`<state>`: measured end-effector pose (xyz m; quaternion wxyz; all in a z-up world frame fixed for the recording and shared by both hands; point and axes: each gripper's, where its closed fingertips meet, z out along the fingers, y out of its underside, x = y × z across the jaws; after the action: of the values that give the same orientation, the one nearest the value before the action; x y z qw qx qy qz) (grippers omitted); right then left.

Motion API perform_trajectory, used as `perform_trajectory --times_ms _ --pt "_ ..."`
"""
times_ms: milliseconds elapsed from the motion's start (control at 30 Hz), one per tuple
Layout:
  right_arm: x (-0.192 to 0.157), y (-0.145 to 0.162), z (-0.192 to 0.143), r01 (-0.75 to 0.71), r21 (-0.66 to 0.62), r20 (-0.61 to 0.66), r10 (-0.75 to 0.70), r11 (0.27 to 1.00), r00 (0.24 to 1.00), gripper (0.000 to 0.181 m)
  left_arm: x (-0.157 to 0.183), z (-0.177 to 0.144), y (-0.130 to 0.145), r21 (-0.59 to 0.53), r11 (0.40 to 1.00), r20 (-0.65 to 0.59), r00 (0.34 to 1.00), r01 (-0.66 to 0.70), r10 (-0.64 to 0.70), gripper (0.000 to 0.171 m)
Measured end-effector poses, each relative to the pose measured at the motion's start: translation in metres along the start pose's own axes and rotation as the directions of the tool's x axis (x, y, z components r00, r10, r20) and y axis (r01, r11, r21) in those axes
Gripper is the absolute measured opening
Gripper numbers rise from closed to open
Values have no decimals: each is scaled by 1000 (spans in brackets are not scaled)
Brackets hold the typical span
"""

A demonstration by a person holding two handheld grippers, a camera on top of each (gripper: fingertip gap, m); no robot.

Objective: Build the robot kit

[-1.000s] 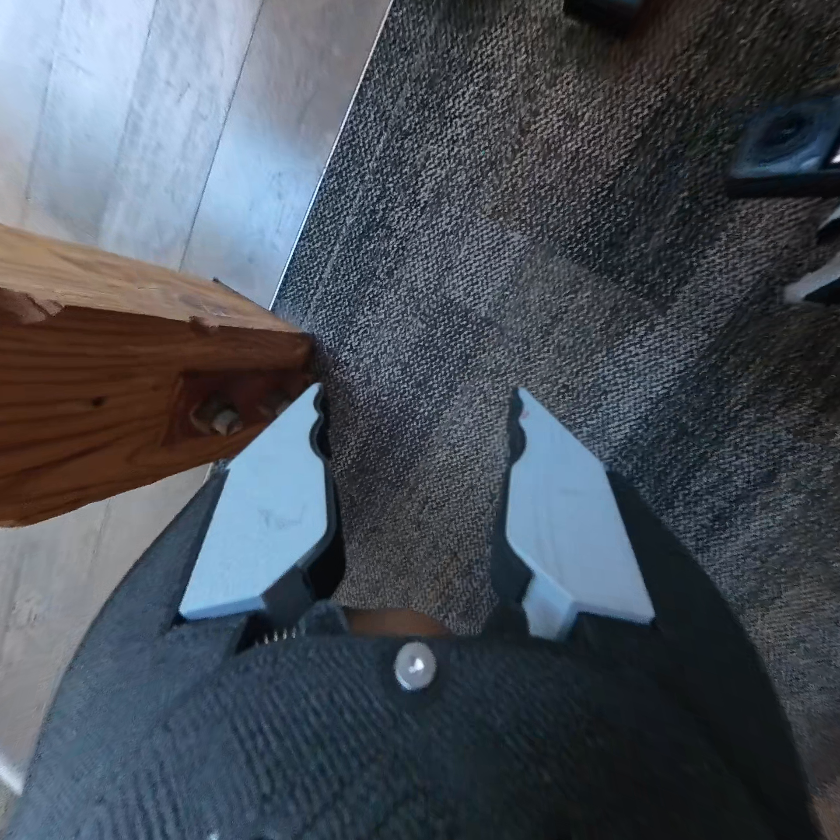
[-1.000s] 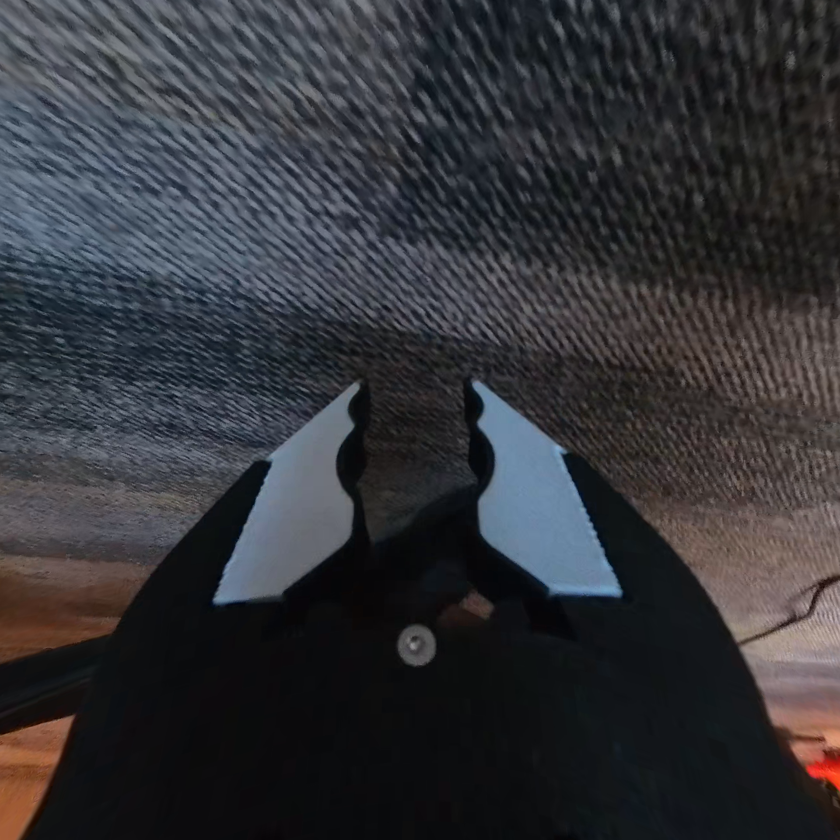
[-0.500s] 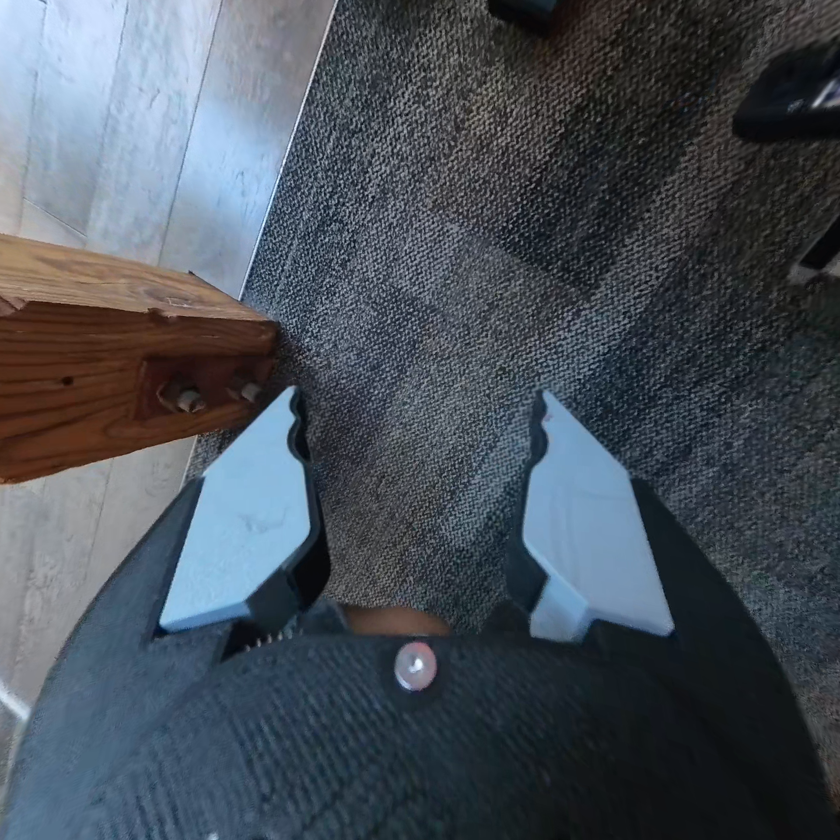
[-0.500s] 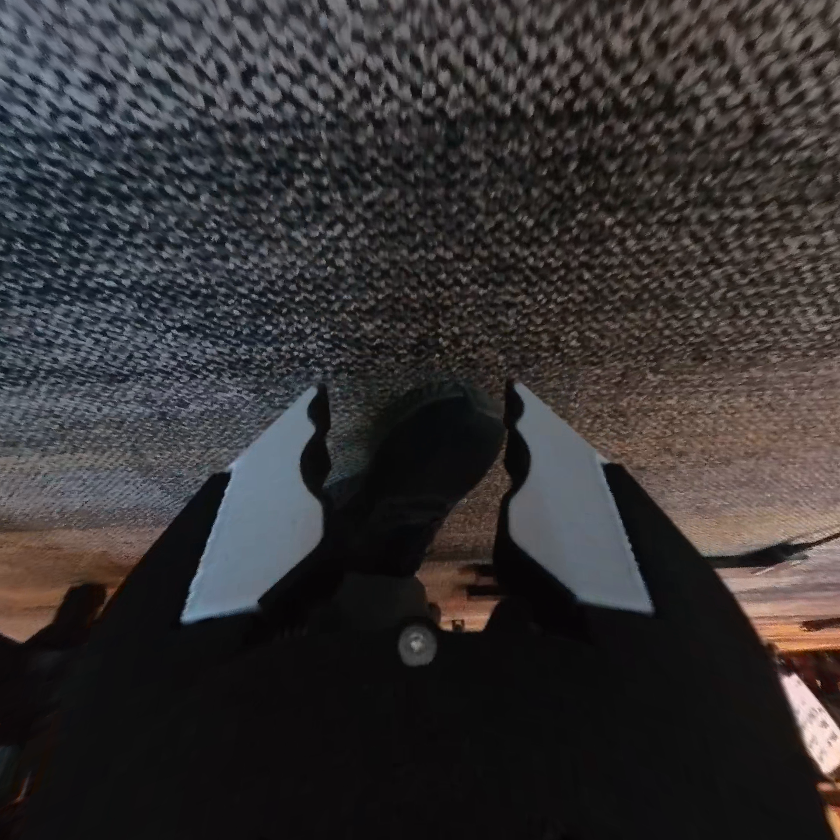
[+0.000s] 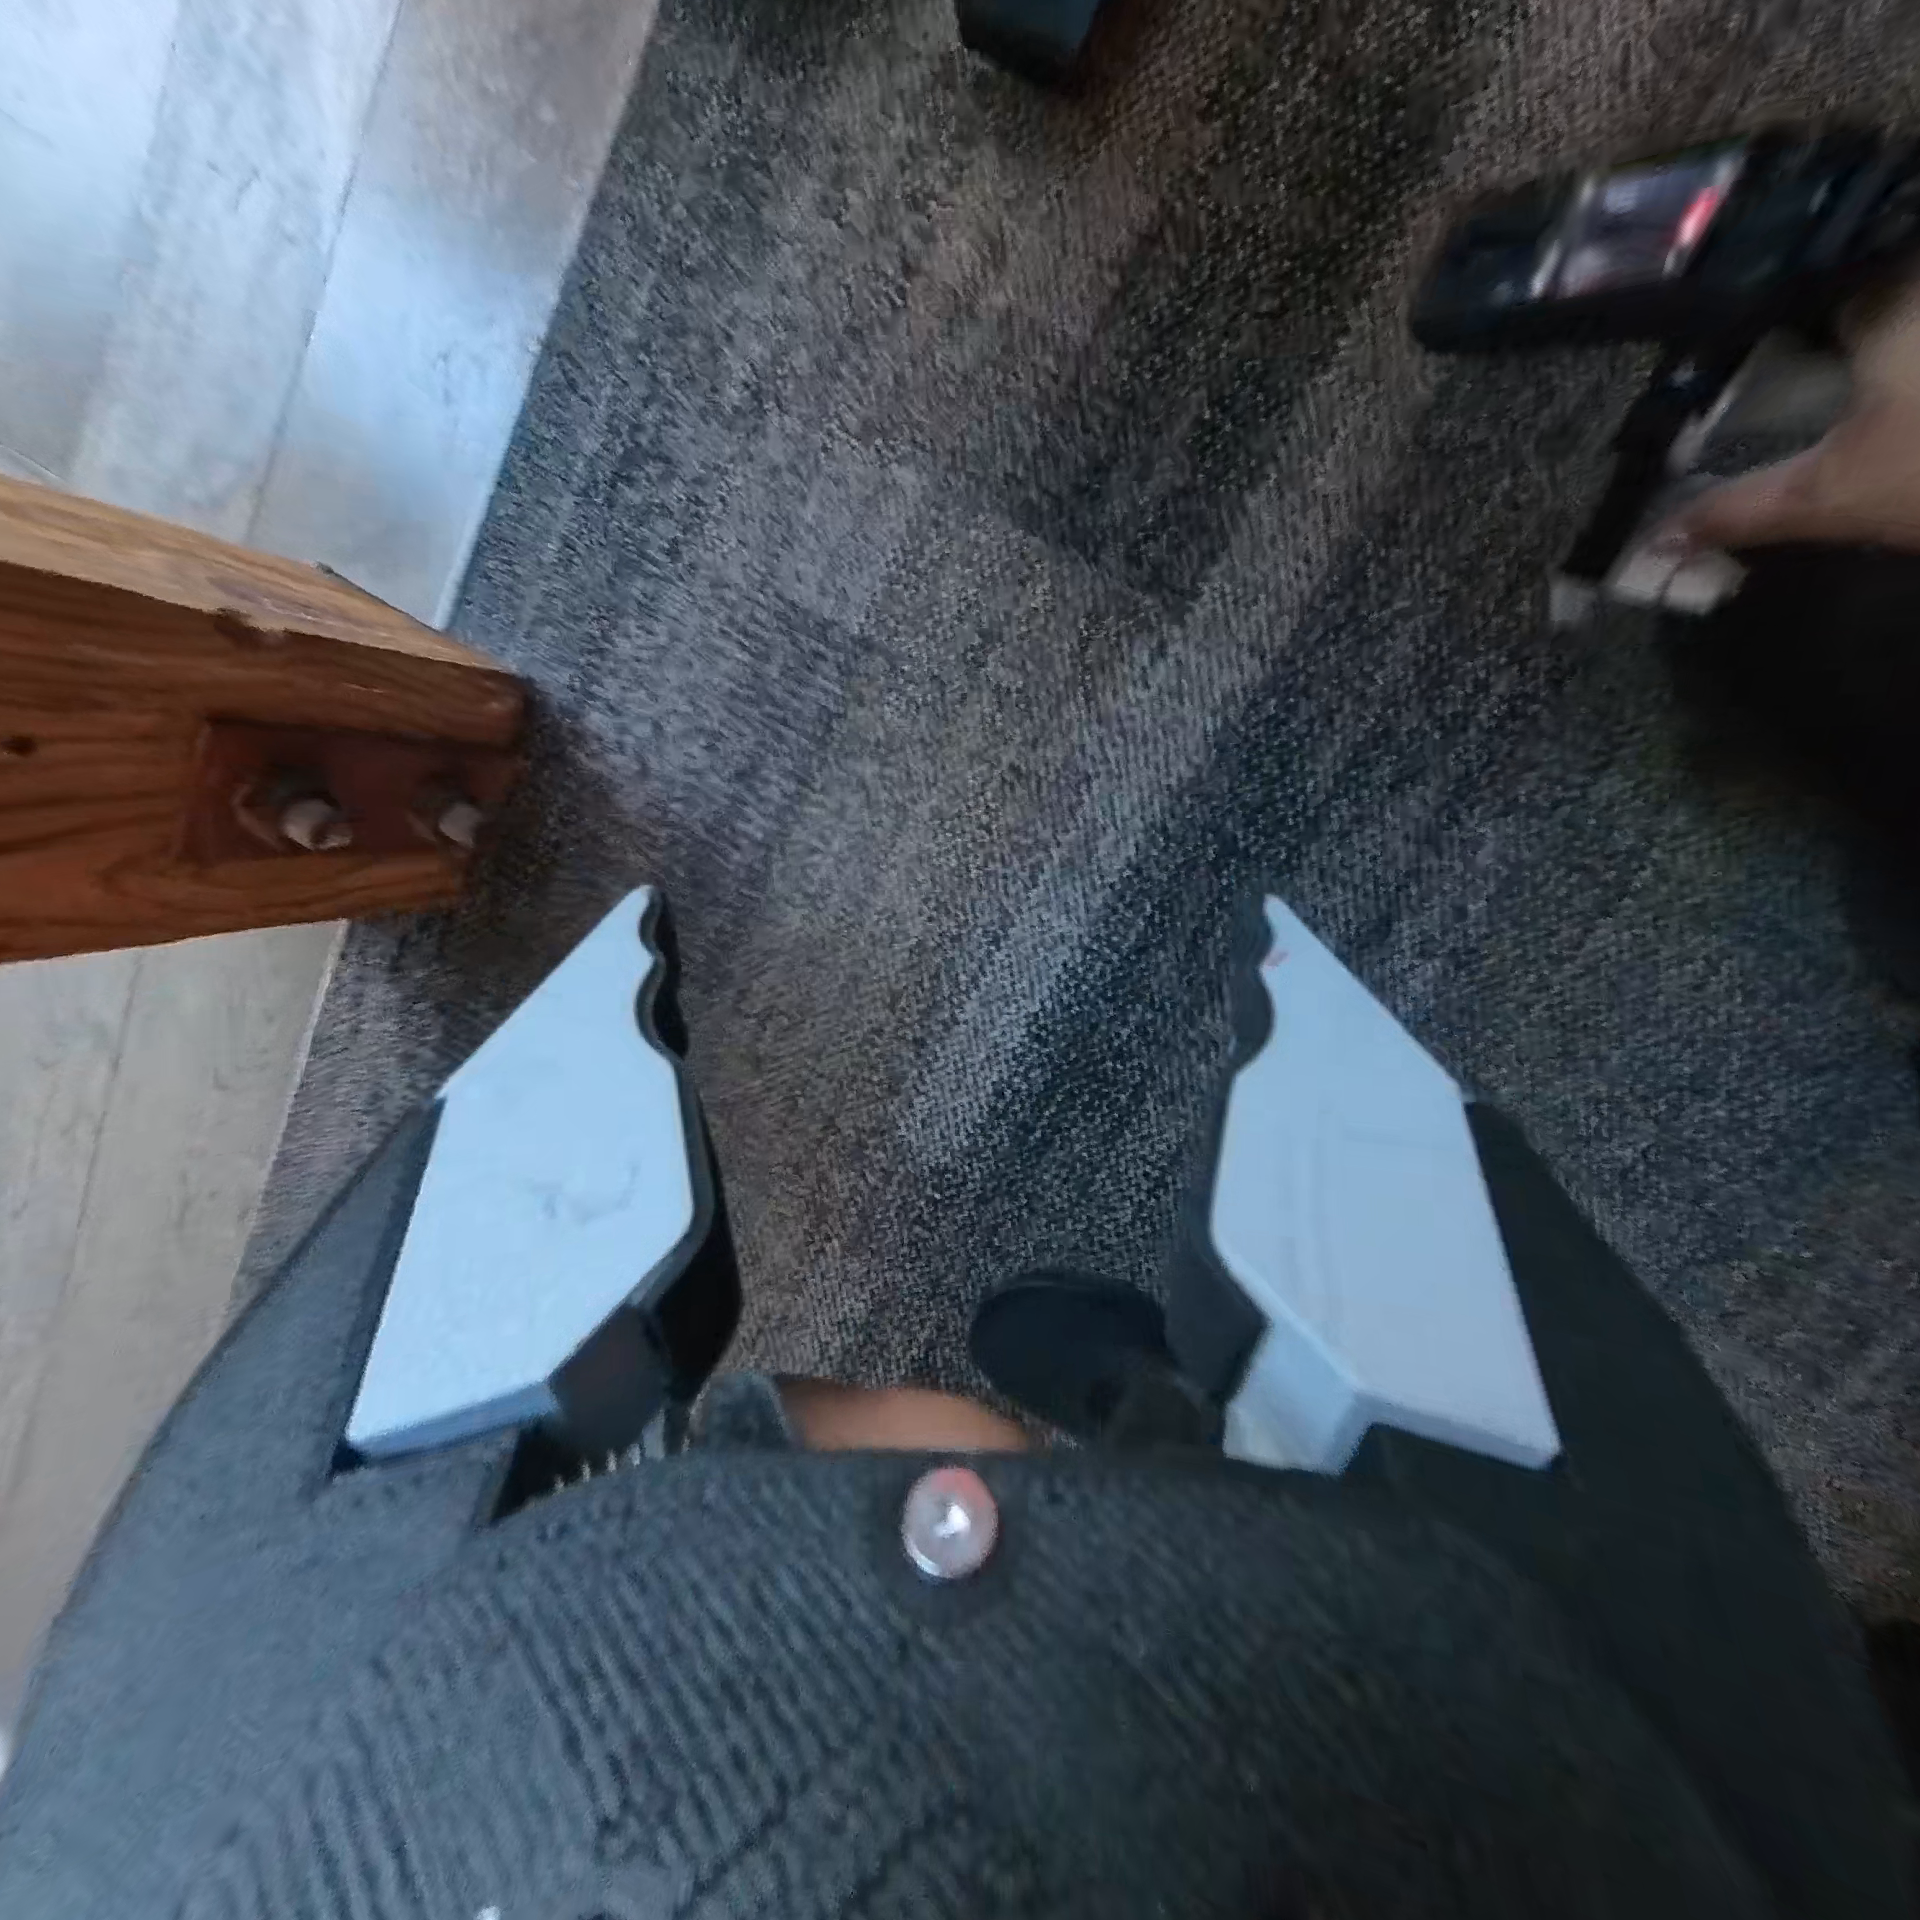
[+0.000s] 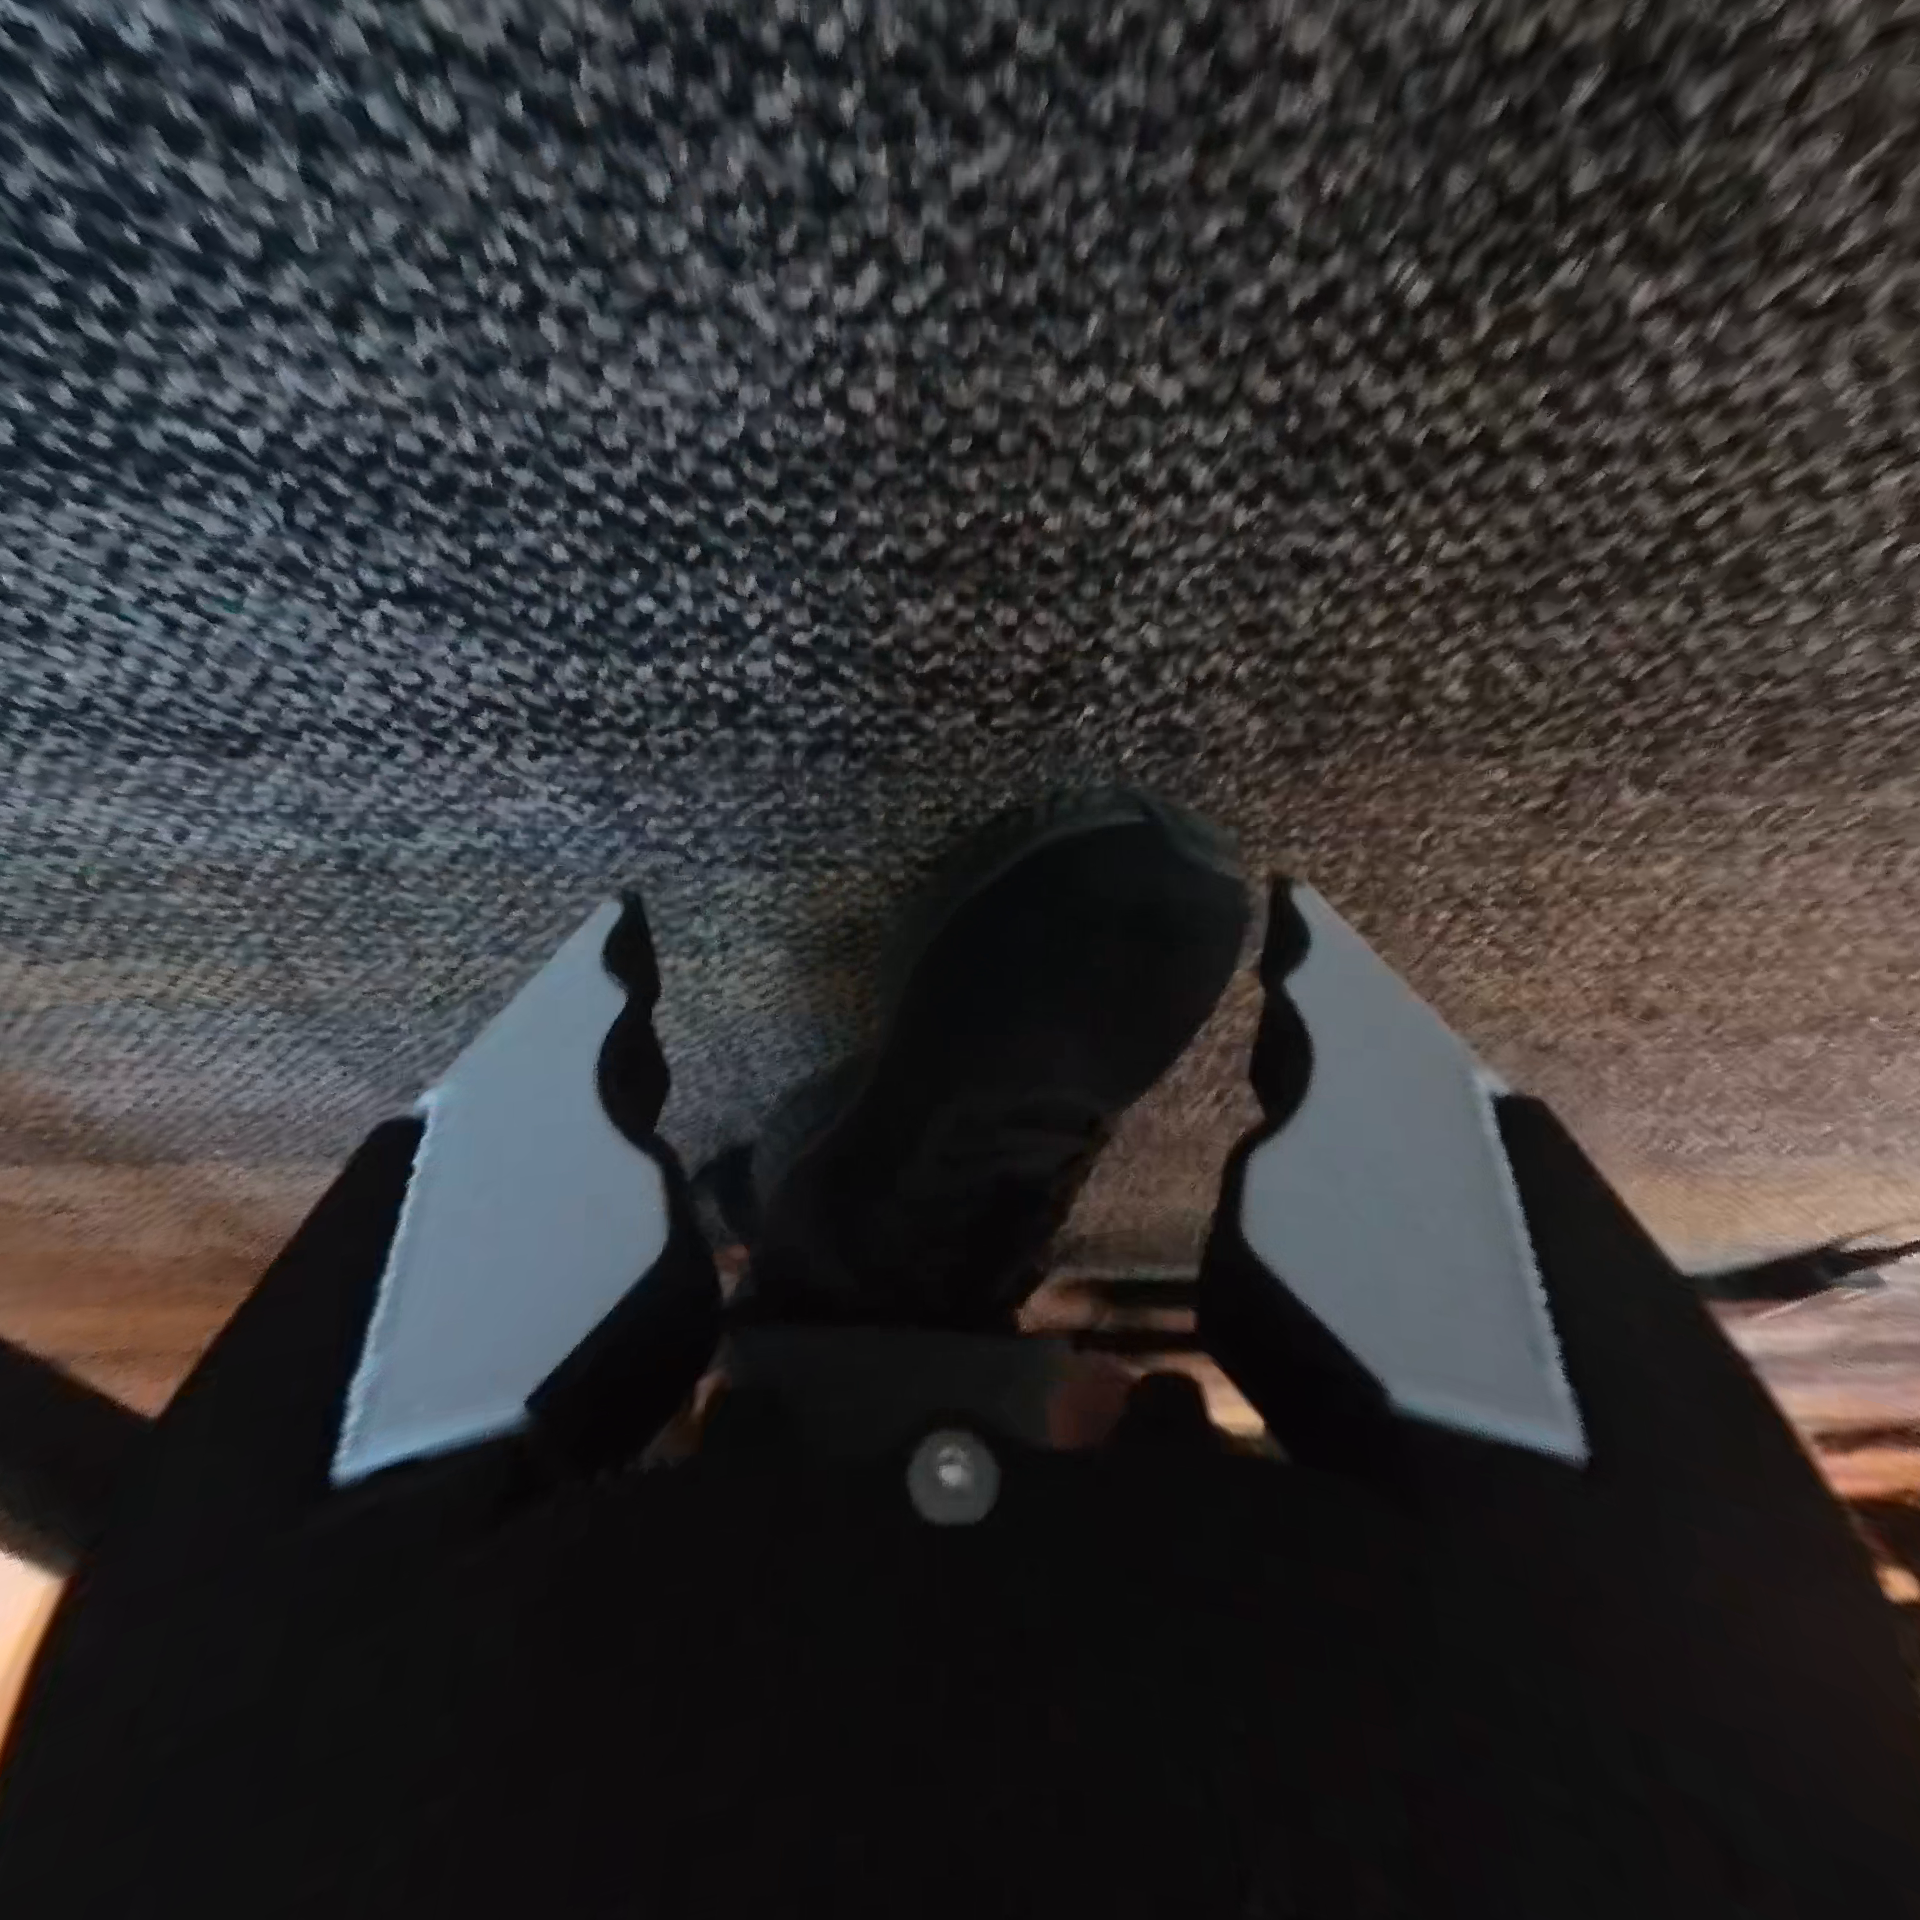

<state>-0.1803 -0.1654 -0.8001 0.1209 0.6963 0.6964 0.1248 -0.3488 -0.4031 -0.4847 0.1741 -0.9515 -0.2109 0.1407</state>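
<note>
My left gripper (image 5: 956, 914) is open and empty, pointing down at grey speckled carpet (image 5: 935, 520). A wooden beam end (image 5: 229, 748) with two bolts juts in from the left, just beyond the left finger (image 5: 551, 1174). The other gripper (image 5: 1662, 239), blurred, shows at the upper right with a person's hand (image 5: 1808, 488) on it. My right gripper (image 6: 951, 904) is open and empty, close above the carpet (image 6: 935, 416). A dark shoe (image 6: 1039, 1039) shows between its fingers, behind them.
A pale plank floor (image 5: 208, 260) borders the carpet on the left. A dark shoe tip (image 5: 1070, 1340) shows low between the left gripper's fingers. A dark object (image 5: 1029, 26) sits at the top edge. A thin dark cable (image 6: 1808, 1268) lies at the right.
Both grippers have opened wider. The left view has shifted so the wooden beam slid left and the other gripper with a hand came into view. A shoe has appeared between the right fingers.
</note>
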Motion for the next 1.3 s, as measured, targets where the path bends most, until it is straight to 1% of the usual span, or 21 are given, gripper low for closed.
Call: perform_trajectory --times_ms 67,100,167,200,267,367,400,467,500,567,667,767,833,900,967,1000,1067,1133,1167,1233,1300 --pt "20 -6 0 68 34 -83 -65 997 994 114 8 9 20 -92 995 -94 995 -27 19 103" --pt "33 -7 3 101 35 -121 -96 994 988 114 6 12 20 -111 993 -110 994 -38 26 103" --pt "63 -10 12 118 33 -176 -110 992 978 114 -1 19 10 -50 995 -123 989 -82 75 100" --pt "79 -12 19 106 20 -186 -101 994 977 114 -9 25 5 -15 993 -105 988 -113 111 99" --pt "112 -17 30 68 -6 -196 -68 998 978 120 -24 44 5 5 988 -68 985 -157 157 96" --pt "161 -33 40 -25 14 -182 27 1000 983 121 -34 82 14 18 994 -120 986 -111 112 97" --pt "179 -39 42 -58 27 -177 62 998 982 121 -38 100 20 19 996 -126 988 -92 94 95" --pt "215 -47 46 -159 57 -144 166 986 976 122 -46 140 41 -27 998 -123 991 -63 59 94" --pt "231 -52 47 -232 83 -109 240 969 965 123 -46 158 49 -33 998 -133 990 -46 41 94" --pt "260 -59 46 -372 146 -18 378 917 926 124 -43 192 56 2 1000 -178 984 -1 1 90" --pt "306 -60 43 -522 222 61 523 823 850 124 -33 251 66 53 998 -248 969 24 -10 89" --pt "350 -54 33 -692 291 169 676 661 717 123 -22 307 74 132 991 -279 959 -23 59 81" --pt "377 -52 24 -754 334 236 724 565 648 124 -19 328 65 188 982 -270 961 -11 62 79" --pt "406 -47 15 -747 385 225 730 542 646 123 -13 338 49 229 973 -288 956 20 48 84" --pt "434 -39 9 -699 425 148 718 575 680 119 -4 346 35 269 963 -313 946 5 83 83" --pt "445 -35 8 -672 429 104 706 604 701 112 -1 351 30 286 958 -311 944 -21 113 82" --pt "457 -32 11 -645 400 87 674 651 733 108 4 357 17 319 947 -311 940 -36 141 78" --pt "464 -30 15 -666 371 138 671 647 729 113 11 361 5 334 942 -329 932 -35 151 78" --pt "472 -31 15 -683 379 160 683 624 713 114 13 363 -1 344 938 -331 931 -34 156 78" --pt "484 -32 16 -732 384 237 706 563 668 101 17 365 -14 361 932 -340 927 -28 160 77" --pt "488 -31 24 -777 344 315 714 528 625 99 24 367 -29 383 923 -354 921 -15 161 78"
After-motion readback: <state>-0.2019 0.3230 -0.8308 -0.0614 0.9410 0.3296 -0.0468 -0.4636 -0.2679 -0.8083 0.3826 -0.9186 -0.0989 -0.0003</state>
